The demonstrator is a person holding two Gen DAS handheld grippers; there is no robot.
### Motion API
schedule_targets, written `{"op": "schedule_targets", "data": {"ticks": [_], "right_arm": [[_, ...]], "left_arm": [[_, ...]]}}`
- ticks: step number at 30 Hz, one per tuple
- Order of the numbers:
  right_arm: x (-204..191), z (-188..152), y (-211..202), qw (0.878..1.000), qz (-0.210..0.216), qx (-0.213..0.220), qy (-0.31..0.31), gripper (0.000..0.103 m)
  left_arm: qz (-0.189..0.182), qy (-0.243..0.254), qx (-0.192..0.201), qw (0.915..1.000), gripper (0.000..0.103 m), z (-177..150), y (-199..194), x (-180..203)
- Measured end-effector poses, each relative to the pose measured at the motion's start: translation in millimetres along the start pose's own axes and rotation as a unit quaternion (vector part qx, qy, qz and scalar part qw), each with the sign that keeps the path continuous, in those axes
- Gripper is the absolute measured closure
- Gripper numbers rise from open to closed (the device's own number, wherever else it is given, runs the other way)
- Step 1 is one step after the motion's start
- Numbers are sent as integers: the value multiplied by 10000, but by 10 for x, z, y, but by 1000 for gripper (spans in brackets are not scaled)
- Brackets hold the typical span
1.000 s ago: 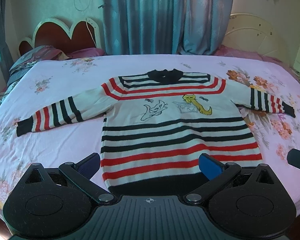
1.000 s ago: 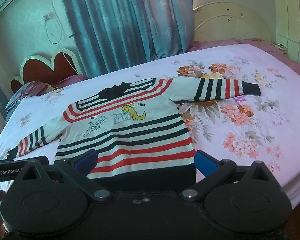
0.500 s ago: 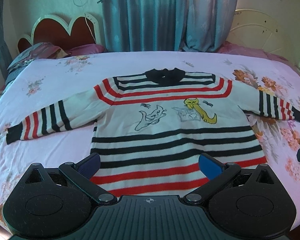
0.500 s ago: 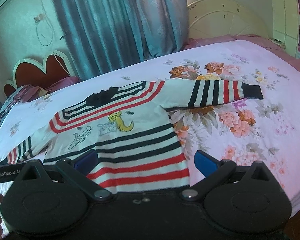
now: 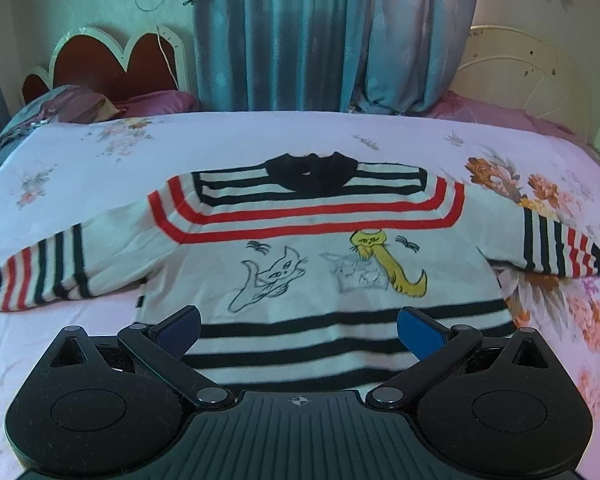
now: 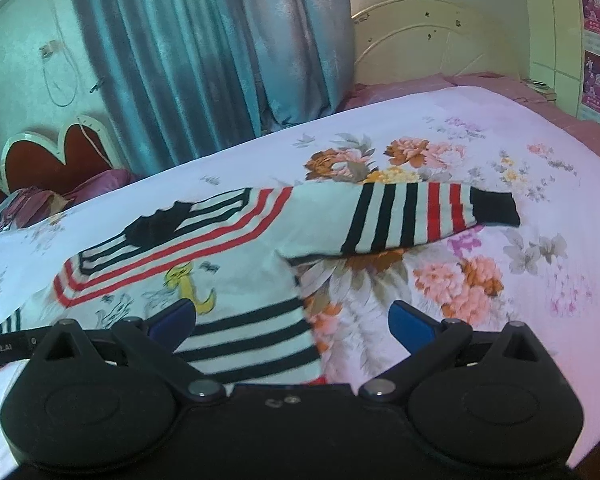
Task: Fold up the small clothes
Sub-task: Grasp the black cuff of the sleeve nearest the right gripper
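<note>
Bed [image 5: 80, 168], sweater [image 5: 320, 280], jaws wide apart

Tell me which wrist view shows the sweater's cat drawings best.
The left wrist view: both cat drawings sit centred and unobstructed on the sweater chest. In the right wrist view they appear at a slant, small, and partly hidden behind the right gripper finger.

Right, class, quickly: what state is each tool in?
Left tool: open, holding nothing, above the striped knitted sweater.
Right tool: open, holding nothing.
</note>
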State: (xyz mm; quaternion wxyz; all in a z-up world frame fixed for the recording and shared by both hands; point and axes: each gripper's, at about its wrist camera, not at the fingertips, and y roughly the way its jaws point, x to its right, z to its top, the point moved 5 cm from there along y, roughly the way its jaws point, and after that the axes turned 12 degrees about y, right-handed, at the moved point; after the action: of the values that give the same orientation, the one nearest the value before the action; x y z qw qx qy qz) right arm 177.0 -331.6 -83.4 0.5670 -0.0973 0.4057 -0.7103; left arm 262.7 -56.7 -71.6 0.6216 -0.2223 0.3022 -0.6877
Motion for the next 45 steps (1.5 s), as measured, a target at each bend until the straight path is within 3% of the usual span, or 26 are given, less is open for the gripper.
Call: {"op": "schedule_targets", "data": {"ticks": [17,21,27,32,38,45], "right_arm": [[710,503,971,9975,-588,-202,332,29],[1021,612,1234,9945,-819,-203,617,38],[1462,765,1542,9882,-1145,-201,997,43],[1860,872,1733,9776,-1276,-167,1668,44],[2188,970,1897,9642,-1242,-57,2340,61],[2353,1080,2032,9575,-1323,195,2554,79]], "left_arm": [[411,188,-99,9989,0,402,867,258],[340,130,-207,9991,0,448,1055,306],[342,164,-289,9989,0,491,1291,397],[336,200,-411,9984,0,460,1406,455],[394,333,-593,9969,0,402,1549,485],[389,420,-706,9959,0,369,1674,457]]}}
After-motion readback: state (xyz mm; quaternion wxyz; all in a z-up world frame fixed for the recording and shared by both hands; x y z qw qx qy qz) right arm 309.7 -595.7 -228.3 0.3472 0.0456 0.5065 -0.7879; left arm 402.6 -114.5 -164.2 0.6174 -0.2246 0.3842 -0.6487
